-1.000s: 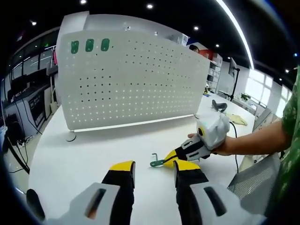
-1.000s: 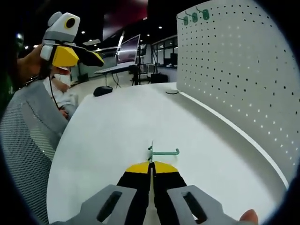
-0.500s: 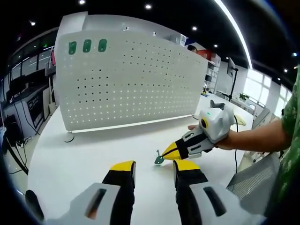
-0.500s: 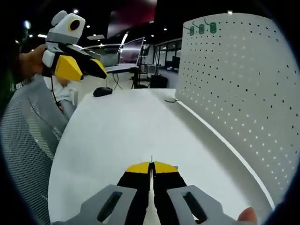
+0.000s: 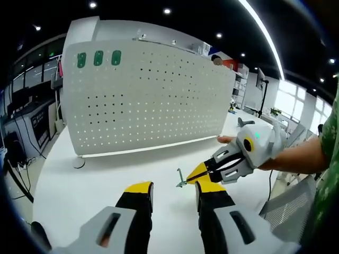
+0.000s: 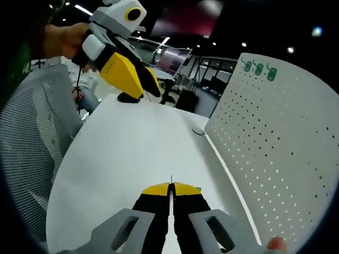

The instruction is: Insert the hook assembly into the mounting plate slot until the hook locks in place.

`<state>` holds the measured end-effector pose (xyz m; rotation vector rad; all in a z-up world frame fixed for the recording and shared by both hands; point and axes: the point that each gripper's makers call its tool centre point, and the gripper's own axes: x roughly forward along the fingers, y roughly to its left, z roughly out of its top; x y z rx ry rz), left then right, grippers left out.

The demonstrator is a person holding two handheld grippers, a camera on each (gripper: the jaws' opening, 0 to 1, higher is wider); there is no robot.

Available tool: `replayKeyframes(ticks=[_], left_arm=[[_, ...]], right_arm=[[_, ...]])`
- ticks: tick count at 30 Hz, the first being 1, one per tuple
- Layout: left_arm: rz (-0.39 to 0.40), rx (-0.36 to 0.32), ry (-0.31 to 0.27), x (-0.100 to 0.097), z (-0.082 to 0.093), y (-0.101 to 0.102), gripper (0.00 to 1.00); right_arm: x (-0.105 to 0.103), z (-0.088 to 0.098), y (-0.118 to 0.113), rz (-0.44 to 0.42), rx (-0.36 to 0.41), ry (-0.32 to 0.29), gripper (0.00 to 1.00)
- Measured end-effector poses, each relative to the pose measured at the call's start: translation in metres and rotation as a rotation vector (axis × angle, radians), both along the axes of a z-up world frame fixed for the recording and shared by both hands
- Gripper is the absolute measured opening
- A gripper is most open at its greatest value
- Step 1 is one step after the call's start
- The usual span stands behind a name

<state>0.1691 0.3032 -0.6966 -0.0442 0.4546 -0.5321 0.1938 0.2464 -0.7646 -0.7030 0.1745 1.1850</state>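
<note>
A white pegboard mounting plate [image 5: 148,95] stands upright on the white table [image 5: 90,185]; three green hooks [image 5: 98,58] hang at its top left corner. My right gripper [image 5: 194,175] enters the left gripper view from the right, shut on a green hook assembly [image 5: 181,180] held above the table. In the right gripper view my right gripper [image 6: 170,188] is shut, with a thin wire and a green sliver of the hook [image 6: 197,189] showing at its tips; the pegboard [image 6: 275,143] rises to the right. My left gripper [image 5: 175,189] is open and holds nothing, and it hangs at upper left [image 6: 147,90].
A grey mesh chair [image 6: 26,148] stands by the table's near edge [image 5: 280,203]. A person's forearm [image 5: 296,156] holds the right gripper. A small round disc [image 5: 79,161] lies at the pegboard's left foot. Desks and monitors stand far behind.
My right gripper has lifted the green hook off the table and tilted up, with the pegboard now closer on its right. My left gripper has stayed open, almost still.
</note>
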Motion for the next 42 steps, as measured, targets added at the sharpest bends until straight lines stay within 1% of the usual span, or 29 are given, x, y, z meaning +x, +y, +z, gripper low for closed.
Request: replayKeyframes(ticks=[1, 3, 9, 11, 14, 18, 24, 29, 32, 35, 42], left_arm=[[0.0, -0.001, -0.005, 0.001, 0.002, 0.0, 0.33], [-0.002, -0.003, -0.018, 0.005, 0.007, -0.001, 0.33], [-0.005, -0.005, -0.056, 0.016, 0.025, -0.001, 0.33], [-0.008, -0.002, -0.063, 0.02, 0.028, -0.002, 0.32], [-0.02, -0.001, -0.072, 0.026, 0.033, -0.006, 0.31], [-0.036, 0.011, -0.062, 0.035, 0.034, -0.013, 0.29], [-0.06, 0.043, -0.025, 0.042, 0.028, -0.026, 0.27], [-0.076, 0.061, 0.012, 0.047, 0.021, -0.035, 0.25], [-0.089, 0.088, 0.041, 0.047, 0.014, -0.041, 0.25], [-0.085, 0.099, 0.067, 0.048, 0.008, -0.044, 0.23], [-0.075, 0.14, 0.098, 0.052, 0.0, -0.046, 0.19]], right_arm=[[0.0, 0.005, 0.002, 0.007, -0.005, -0.024, 0.0], [-0.002, 0.012, 0.006, 0.018, -0.006, -0.05, 0.0], [-0.004, 0.029, 0.011, 0.044, -0.041, -0.146, 0.0], [-0.005, 0.033, 0.012, 0.05, -0.06, -0.182, 0.0], [-0.007, 0.04, 0.014, 0.057, -0.077, -0.22, 0.0], [-0.012, 0.048, 0.017, 0.074, -0.108, -0.273, 0.0], [-0.014, 0.054, 0.018, 0.079, -0.128, -0.304, 0.0], [-0.017, 0.059, 0.018, 0.078, -0.136, -0.32, 0.0], [-0.018, 0.06, 0.018, 0.079, -0.139, -0.325, 0.0], [-0.019, 0.06, 0.02, 0.08, -0.145, -0.325, 0.0], [-0.024, 0.058, 0.02, 0.09, -0.163, -0.34, 0.0]])
